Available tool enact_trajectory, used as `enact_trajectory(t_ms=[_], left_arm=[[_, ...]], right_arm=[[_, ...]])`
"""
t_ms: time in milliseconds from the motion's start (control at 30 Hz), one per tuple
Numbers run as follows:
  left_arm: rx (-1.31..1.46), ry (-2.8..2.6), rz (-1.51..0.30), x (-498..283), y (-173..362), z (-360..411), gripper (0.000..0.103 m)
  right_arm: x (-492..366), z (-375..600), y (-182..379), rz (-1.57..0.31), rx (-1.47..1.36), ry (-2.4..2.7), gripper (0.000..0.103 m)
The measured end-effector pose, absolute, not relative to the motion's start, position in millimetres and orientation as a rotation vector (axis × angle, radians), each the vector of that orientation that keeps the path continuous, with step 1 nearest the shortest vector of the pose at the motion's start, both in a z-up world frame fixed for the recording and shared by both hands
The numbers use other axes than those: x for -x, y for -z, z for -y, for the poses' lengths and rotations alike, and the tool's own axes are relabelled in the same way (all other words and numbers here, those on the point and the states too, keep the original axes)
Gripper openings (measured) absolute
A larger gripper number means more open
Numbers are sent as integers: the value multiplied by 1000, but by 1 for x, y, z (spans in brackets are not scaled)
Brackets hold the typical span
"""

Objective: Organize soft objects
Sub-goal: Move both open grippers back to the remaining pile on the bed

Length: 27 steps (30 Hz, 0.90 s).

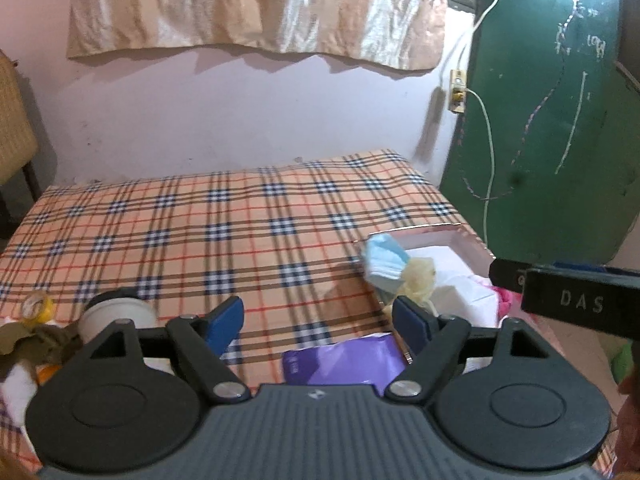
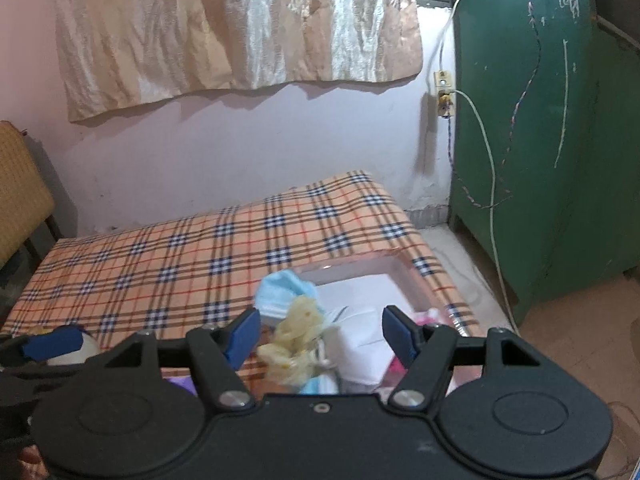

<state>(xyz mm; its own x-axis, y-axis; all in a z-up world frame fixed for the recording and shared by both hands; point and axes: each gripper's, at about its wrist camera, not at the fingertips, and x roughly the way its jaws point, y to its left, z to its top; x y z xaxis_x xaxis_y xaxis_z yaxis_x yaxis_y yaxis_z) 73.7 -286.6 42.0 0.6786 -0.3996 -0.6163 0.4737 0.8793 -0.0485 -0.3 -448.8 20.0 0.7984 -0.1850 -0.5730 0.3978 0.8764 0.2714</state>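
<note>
A pink open box (image 1: pixel 466 240) sits at the right edge of the plaid-covered bed (image 1: pixel 200 232). It holds white cloth (image 1: pixel 460 280), a pink item (image 1: pixel 505 300), a blue face mask (image 1: pixel 384 260) on its near-left rim and a pale yellow soft item (image 1: pixel 420 276). My left gripper (image 1: pixel 320 324) is open and empty above a purple packet (image 1: pixel 344 360). My right gripper (image 2: pixel 320 338) is open and empty, just above the box (image 2: pixel 396 264); the yellow item (image 2: pixel 294 340) and mask (image 2: pixel 280 292) lie between its fingers, not held.
At the near left lie a white roll (image 1: pixel 116 314), a tape roll (image 1: pixel 38 306) and olive cloth (image 1: pixel 36 340). A green cabinet (image 1: pixel 540 120) stands right of the bed, with a cable (image 1: pixel 486 140) hanging by it. A wicker chair (image 1: pixel 14 120) is at far left.
</note>
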Motion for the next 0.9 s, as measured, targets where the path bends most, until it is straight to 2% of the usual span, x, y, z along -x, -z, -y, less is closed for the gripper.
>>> enact_trajectory(t_ms=[900], left_arm=[[-78, 357, -661, -71, -49, 194, 84]], right_arm=[[-26, 347, -36, -590, -338, 157, 79]])
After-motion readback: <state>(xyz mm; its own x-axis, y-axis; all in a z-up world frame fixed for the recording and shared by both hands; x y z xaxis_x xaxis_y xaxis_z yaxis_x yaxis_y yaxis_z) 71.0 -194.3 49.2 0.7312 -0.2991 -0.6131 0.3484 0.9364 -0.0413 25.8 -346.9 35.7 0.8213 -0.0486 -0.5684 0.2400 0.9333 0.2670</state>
